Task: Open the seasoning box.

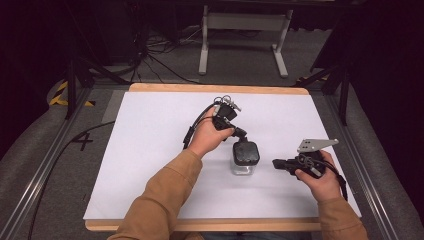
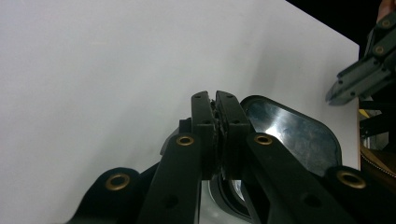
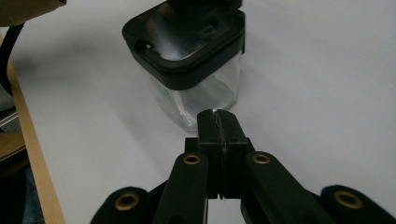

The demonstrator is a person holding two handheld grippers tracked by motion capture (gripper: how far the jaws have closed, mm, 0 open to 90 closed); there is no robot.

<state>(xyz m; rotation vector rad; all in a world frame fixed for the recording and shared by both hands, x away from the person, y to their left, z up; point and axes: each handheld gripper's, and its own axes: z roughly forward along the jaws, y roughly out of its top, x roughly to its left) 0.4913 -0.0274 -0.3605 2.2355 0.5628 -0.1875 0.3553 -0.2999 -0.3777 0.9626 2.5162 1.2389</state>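
A clear square jar (image 1: pixel 242 166) with a black lid (image 1: pixel 245 152) stands in the middle of the white table top (image 1: pixel 150 150). My left gripper (image 1: pixel 241 134) comes at it from the far left, shut, with its tips at the lid's far edge. In the left gripper view the jaws of the left gripper (image 2: pixel 215 99) are pressed together with nothing visible between them, and the glossy lid (image 2: pixel 294 133) lies just beyond. My right gripper (image 1: pixel 276 163) is shut and points at the jar from the right, a little short of it. In the right gripper view the right gripper (image 3: pixel 217 116) sits just before the glass of the jar (image 3: pixel 201 95), under the lid (image 3: pixel 187 44).
The white top lies on a wooden board whose edge (image 1: pixel 210 225) runs along the front. Metal rails (image 1: pixel 45 165) flank the table. A white frame (image 1: pixel 245 35) and cables (image 1: pixel 160 55) are on the floor behind. The other hand's gripper (image 2: pixel 355 79) appears at the upper right of the left gripper view.
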